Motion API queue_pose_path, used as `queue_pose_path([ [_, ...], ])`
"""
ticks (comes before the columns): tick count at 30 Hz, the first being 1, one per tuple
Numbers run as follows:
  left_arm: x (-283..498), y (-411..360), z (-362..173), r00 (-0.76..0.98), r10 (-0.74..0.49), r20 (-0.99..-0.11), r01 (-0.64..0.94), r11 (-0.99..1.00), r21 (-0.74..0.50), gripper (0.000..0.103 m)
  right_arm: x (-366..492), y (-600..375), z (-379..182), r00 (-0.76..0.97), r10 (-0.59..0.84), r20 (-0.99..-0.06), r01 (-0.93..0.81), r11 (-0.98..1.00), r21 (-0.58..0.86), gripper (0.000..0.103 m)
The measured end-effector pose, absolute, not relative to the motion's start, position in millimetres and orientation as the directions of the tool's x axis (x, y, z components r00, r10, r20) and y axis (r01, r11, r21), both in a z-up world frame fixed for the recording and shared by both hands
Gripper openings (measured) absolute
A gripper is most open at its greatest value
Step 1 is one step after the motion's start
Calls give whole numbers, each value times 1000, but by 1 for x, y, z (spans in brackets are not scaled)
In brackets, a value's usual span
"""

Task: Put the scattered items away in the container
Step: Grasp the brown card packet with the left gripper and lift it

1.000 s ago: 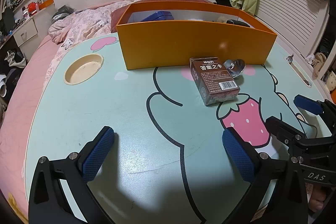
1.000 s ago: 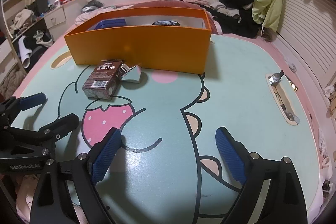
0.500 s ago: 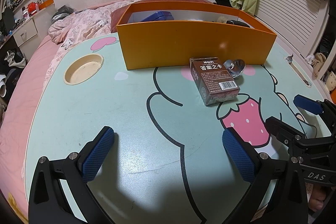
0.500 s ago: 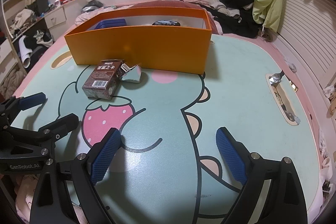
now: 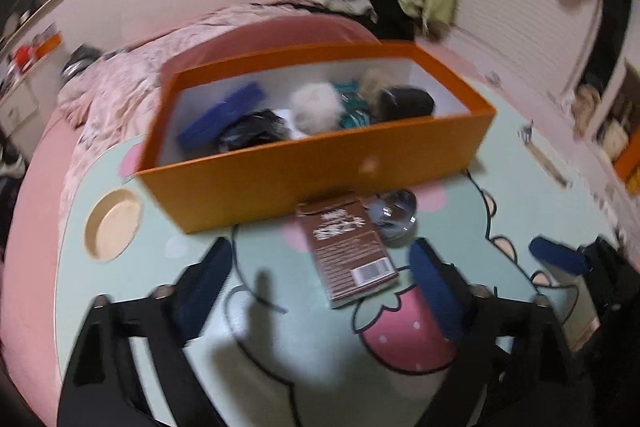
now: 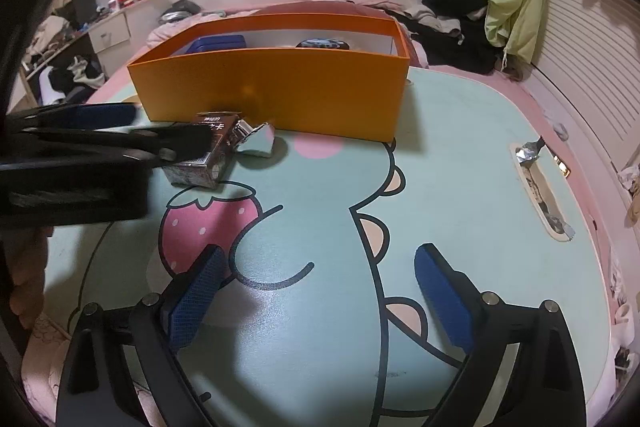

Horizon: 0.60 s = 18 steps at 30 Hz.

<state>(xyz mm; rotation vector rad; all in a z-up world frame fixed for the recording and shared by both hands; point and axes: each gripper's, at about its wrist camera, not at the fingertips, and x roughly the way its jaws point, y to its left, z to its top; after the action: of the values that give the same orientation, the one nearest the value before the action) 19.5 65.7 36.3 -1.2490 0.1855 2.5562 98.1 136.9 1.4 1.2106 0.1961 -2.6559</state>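
Two hand-held grippers above a cartoon-printed table, both with fingers spread and holding nothing.

The left gripper [image 5: 320, 283] hangs over the brown card box [image 5: 347, 247], its blue pads either side of the box and not touching it; the view is blurred. The right gripper [image 6: 316, 297] sits low over bare table [image 6: 460, 155], well apart from the items. A silvery object [image 5: 392, 213] lies just beside the card box. Both rest against the front wall of the orange container [image 5: 320, 163], which already holds several things.

Brown card box [image 5: 347, 247] lies flat before orange container [image 5: 320, 163].
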Motion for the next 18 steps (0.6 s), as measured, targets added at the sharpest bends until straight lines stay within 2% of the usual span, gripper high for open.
queue_pose_path([
  [3, 12, 72, 26, -556, 208, -805, -351, -936, 1, 69, 98, 137, 1, -638, -140, -757, 250, -968, -32, 95],
  [5, 10, 70, 19, -538, 251, -805, -370, -928, -42, 47, 98, 137, 1, -638, -140, -757, 250, -968, -31, 96],
  [6, 10, 66, 20, -537, 280, -795, -371, -926, -76, 42, 98, 137, 1, -638, -141, -757, 250, -968, -31, 96],
  [14, 23, 20, 25, -545, 317, -776, -314, -936, -162, 42, 98, 137, 1, -639, -141, -757, 250, -968, -31, 95],
  [18, 47, 6, 22, -560, 311, -768, -294, -941, -167, 42, 98, 137, 1, -639, -141, -757, 250, -968, -31, 95],
])
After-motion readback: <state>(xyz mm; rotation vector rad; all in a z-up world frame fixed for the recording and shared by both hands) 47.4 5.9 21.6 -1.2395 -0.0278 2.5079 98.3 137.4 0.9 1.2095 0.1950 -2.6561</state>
